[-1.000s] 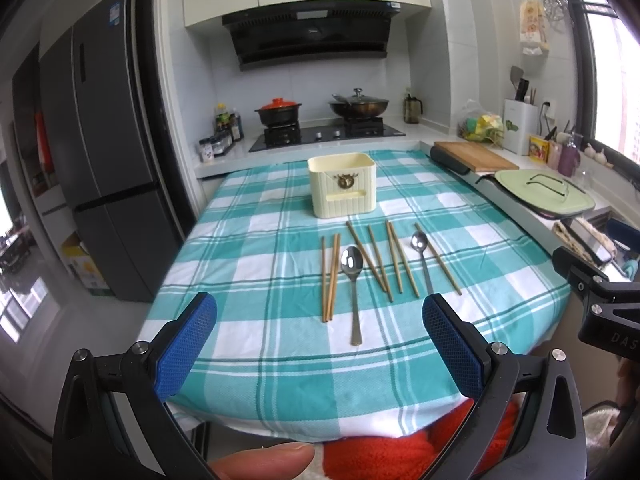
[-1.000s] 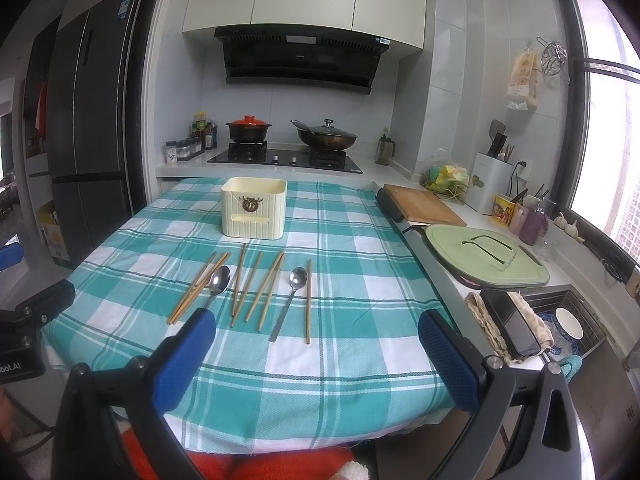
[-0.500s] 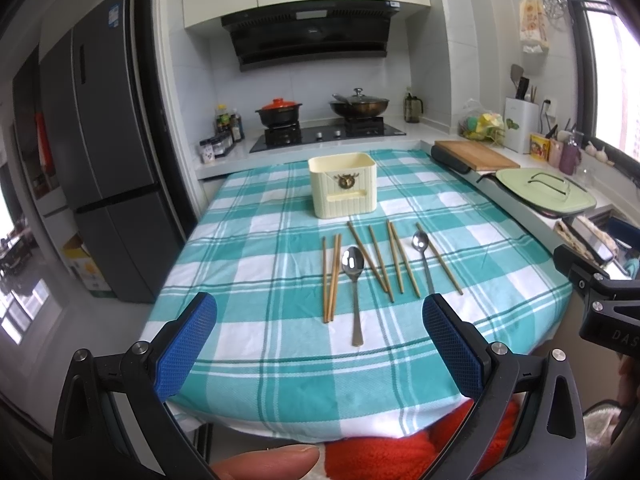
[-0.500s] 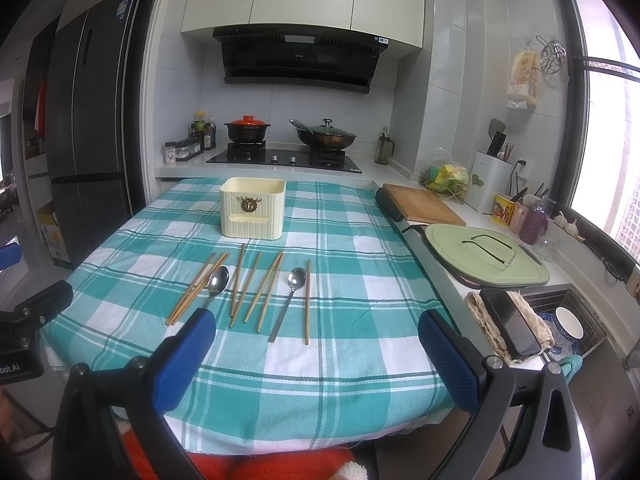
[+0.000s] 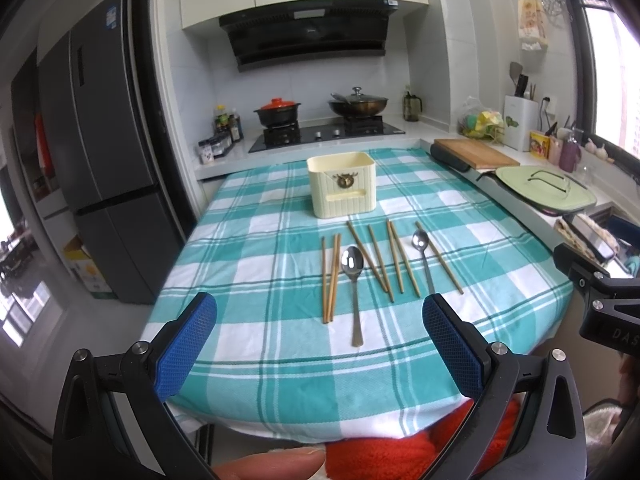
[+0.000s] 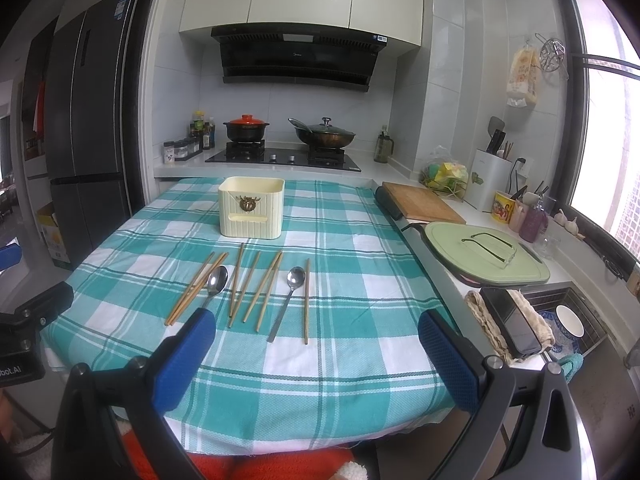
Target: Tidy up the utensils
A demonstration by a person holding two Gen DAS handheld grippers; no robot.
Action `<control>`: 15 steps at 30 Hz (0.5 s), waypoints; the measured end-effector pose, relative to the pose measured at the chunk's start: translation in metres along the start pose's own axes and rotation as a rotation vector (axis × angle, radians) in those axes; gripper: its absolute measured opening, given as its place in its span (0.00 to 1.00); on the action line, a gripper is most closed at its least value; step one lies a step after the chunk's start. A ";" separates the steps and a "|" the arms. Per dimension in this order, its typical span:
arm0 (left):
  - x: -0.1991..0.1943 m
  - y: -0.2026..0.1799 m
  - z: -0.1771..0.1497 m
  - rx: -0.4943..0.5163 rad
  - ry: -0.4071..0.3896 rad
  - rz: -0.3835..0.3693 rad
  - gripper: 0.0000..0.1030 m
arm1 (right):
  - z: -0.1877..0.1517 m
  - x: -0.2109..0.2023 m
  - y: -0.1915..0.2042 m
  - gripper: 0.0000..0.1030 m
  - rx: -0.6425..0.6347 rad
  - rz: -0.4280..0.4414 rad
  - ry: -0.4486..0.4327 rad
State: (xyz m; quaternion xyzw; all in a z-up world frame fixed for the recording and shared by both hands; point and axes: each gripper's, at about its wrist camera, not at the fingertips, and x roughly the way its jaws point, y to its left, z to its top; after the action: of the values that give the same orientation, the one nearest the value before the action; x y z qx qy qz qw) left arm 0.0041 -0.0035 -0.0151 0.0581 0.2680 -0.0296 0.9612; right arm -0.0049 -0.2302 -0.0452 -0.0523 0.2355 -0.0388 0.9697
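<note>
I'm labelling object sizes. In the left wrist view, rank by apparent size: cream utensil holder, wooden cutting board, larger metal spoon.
1. Cream ribbed utensil holder
2. Wooden cutting board, farther away, so unsure
3. Larger metal spoon

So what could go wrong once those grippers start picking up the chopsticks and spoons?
The chopsticks lie close together and partly crossed, so an open gripper could catch two or nudge a neighbour. The larger spoon lies flat on the loose checked tablecloth; the fingers might pinch fabric and drag everything. Long pieces could also tip the cream holder.
</note>
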 end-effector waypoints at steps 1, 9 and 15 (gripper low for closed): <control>0.000 0.000 0.000 0.000 0.000 0.000 0.99 | 0.000 0.000 0.000 1.00 0.000 0.001 0.001; 0.003 0.001 0.001 -0.001 0.003 0.000 0.99 | 0.000 0.001 0.000 1.00 0.001 0.000 0.001; 0.011 0.005 0.000 -0.013 0.013 -0.010 0.99 | 0.000 0.000 0.000 1.00 0.002 0.000 0.001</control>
State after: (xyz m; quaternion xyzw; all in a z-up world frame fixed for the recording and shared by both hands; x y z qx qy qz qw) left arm 0.0133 0.0011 -0.0205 0.0509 0.2746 -0.0322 0.9597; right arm -0.0048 -0.2307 -0.0456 -0.0511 0.2358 -0.0389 0.9697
